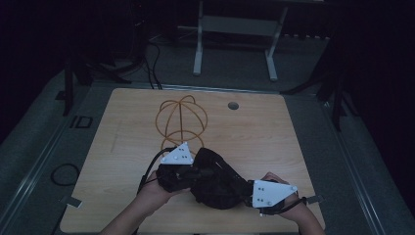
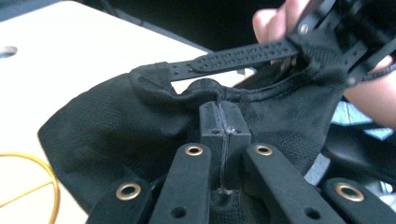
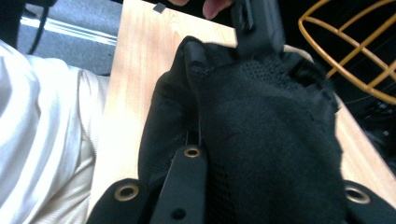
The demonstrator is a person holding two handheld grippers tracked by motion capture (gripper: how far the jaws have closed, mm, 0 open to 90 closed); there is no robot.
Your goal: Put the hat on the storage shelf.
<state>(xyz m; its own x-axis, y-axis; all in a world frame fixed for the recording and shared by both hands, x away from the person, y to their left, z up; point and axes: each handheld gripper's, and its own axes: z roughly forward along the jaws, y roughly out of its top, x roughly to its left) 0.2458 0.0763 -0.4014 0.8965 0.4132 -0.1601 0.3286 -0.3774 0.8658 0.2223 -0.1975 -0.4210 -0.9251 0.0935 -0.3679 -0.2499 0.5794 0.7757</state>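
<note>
Black cap (image 1: pixel 215 178) held just in front of wire stand (image 1: pixel 181 120), above bench (image 1: pixel 254 127). Left gripper (image 2: pixel 222 122) fingers clamped on cap rim; right gripper (image 3: pixel 198 140) fingers clamped on cap fabric. Risk: thin rim pinch slipping under opposing pull.

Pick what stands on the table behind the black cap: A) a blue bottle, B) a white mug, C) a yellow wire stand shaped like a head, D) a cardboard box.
C: the high view shows a yellow wire stand upright on the table just beyond the black cap, which both claws grip.
</note>
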